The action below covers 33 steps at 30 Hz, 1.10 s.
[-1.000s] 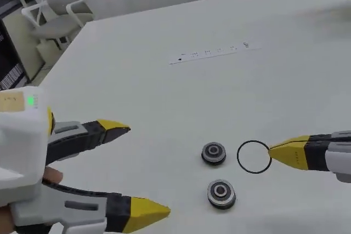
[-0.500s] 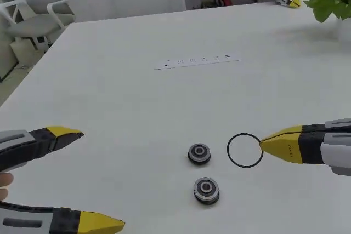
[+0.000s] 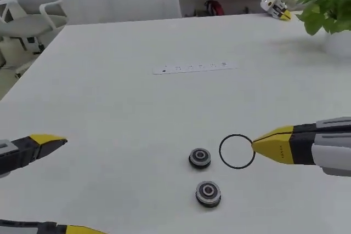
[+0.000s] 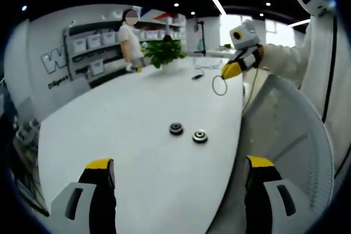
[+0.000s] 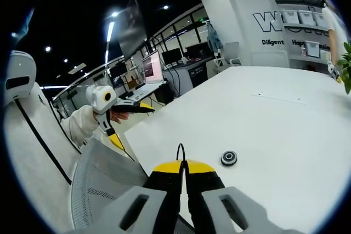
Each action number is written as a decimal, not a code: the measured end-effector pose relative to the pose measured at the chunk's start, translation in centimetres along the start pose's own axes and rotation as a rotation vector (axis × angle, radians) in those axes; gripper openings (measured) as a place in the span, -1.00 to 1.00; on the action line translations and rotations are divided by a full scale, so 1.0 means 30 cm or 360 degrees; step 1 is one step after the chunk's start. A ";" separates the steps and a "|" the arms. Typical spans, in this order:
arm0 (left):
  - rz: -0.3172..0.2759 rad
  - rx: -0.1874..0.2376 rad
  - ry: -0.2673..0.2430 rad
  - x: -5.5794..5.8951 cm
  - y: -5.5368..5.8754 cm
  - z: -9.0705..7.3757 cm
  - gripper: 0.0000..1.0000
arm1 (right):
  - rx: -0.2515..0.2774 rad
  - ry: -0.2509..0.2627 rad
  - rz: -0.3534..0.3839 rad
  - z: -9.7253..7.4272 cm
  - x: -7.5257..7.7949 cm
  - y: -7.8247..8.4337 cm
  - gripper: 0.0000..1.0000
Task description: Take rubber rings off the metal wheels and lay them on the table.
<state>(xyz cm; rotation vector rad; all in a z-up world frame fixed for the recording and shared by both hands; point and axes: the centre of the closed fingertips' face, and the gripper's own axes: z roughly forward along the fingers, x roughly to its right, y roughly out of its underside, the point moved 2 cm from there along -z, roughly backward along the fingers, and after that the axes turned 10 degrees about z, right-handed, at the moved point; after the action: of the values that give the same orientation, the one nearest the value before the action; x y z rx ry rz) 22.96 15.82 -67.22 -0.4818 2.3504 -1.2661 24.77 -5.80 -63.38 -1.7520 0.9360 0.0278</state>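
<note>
Left gripper (image 4: pixel 179 164): low at the left of the head view, pointing right across the table; yellow-tipped jaws wide apart, nothing between them.
Left hand (image 5: pixel 119 115): seen in the right gripper view, wrapped round the gripper's handle, white sleeve behind it.
White table (image 3: pixel 137 108): flat and bare around the work area; a white socket strip (image 3: pixel 194 68) lies well beyond the wheels.
Farther round metal wheel (image 3: pixel 199 158): flat on the table, centre-right in the head view, no gripper touching it.
Nearer round metal wheel (image 3: pixel 208 193): flat on the table, just in front of the farther one, apart from it.
Thin black rubber ring (image 3: pixel 221 150): off the wheels, pinched at its right edge, just right of the farther wheel; in the left gripper view it hangs from the tips above the table.
Right gripper (image 3: pixel 255 147): reaches in from the right, roughly level, pointing left; jaws together, clamped on the ring.
Right arm (image 4: pixel 285 61): white sleeve, raised and bent.
</note>
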 end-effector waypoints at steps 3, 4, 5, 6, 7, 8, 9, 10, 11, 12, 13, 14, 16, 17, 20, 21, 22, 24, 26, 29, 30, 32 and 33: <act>-0.0012 0.0016 0.0000 0.002 0.010 -0.012 1.00 | -0.0011 -0.0003 -0.0019 0.017 -0.018 -0.006 -1.00; -0.0019 0.0023 0.0000 0.003 0.015 -0.017 1.00 | -0.0017 -0.0004 -0.0026 0.025 -0.025 -0.009 -1.00; -0.0022 0.0024 -0.0001 0.004 0.019 -0.021 1.00 | -0.0018 -0.0007 -0.0030 0.030 -0.029 -0.010 -1.00; -0.0025 0.0025 -0.0003 0.004 0.025 -0.027 1.00 | -0.0021 -0.0013 -0.0035 0.039 -0.036 -0.013 -1.00; -0.0028 0.0026 -0.0009 0.003 0.030 -0.031 1.00 | -0.0024 -0.0017 -0.0037 0.046 -0.041 -0.014 -1.00; -0.0037 0.0029 -0.0019 0.000 0.036 -0.038 1.00 | -0.0028 -0.0023 -0.0040 0.056 -0.047 -0.016 -1.00; -0.0044 0.0034 -0.0021 -0.001 0.039 -0.044 1.00 | -0.0031 -0.0027 -0.0042 0.063 -0.052 -0.017 -1.00; -0.0051 0.0040 -0.0023 -0.001 0.042 -0.048 1.00 | -0.0034 -0.0031 -0.0044 0.070 -0.057 -0.018 -1.00; -0.0059 0.0042 -0.0025 -0.003 0.046 -0.054 1.00 | -0.0040 -0.0036 -0.0049 0.081 -0.063 -0.019 -1.00; -0.0062 0.0041 -0.0025 -0.004 0.051 -0.057 1.00 | -0.0043 -0.0040 -0.0054 0.090 -0.070 -0.020 -1.00; -0.0063 0.0038 -0.0025 -0.006 0.057 -0.060 1.00 | -0.0044 -0.0042 -0.0056 0.096 -0.076 -0.021 -1.00; -0.0063 0.0037 -0.0025 -0.007 0.060 -0.062 1.00 | -0.0044 -0.0043 -0.0060 0.102 -0.080 -0.022 -1.00; -0.0068 0.0038 -0.0024 -0.009 0.068 -0.066 1.00 | -0.0043 -0.0050 -0.0068 0.115 -0.091 -0.024 -1.00; -0.0073 0.0041 -0.0021 -0.010 0.074 -0.067 1.00 | -0.0041 -0.0052 -0.0069 0.121 -0.094 -0.026 -1.00; -0.0086 0.0044 -0.0021 -0.014 0.085 -0.067 1.00 | -0.0042 -0.0063 -0.0063 0.154 -0.108 -0.026 -1.00; -0.0089 0.0045 -0.0021 -0.015 0.091 -0.065 1.00 | -0.0051 -0.0063 -0.0069 0.168 -0.111 -0.021 -1.00; -0.0092 0.0047 -0.0017 -0.015 0.094 -0.065 1.00 | -0.0060 -0.0061 -0.0072 0.177 -0.113 -0.017 -1.00; -0.0093 0.0054 -0.0008 -0.013 0.098 -0.064 1.00 | -0.0075 -0.0061 -0.0077 0.195 -0.118 -0.010 -1.00; -0.0089 0.0063 -0.0003 -0.013 0.103 -0.064 1.00 | -0.0093 -0.0072 -0.0077 0.214 -0.121 -0.001 -1.00; -0.0092 0.0067 0.0000 -0.017 0.117 -0.065 1.00 | -0.0129 -0.0052 -0.0069 0.242 -0.103 0.019 -1.00; -0.0099 0.0069 -0.0004 -0.023 0.123 -0.067 1.00 | -0.0144 -0.0049 -0.0065 0.251 -0.099 0.026 -1.00; -0.0107 0.0074 -0.0016 -0.031 0.129 -0.071 1.00 | -0.0165 -0.0058 -0.0061 0.269 -0.100 0.033 -1.00; -0.0111 0.0083 -0.0025 -0.037 0.131 -0.076 1.00 | -0.0170 -0.0060 -0.0059 0.272 -0.101 0.035 -1.00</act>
<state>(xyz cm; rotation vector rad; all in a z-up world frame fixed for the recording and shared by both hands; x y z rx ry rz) 22.35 20.01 -69.19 -0.5594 2.2995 -1.3466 25.45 2.50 -66.15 -1.8607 0.8881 0.0877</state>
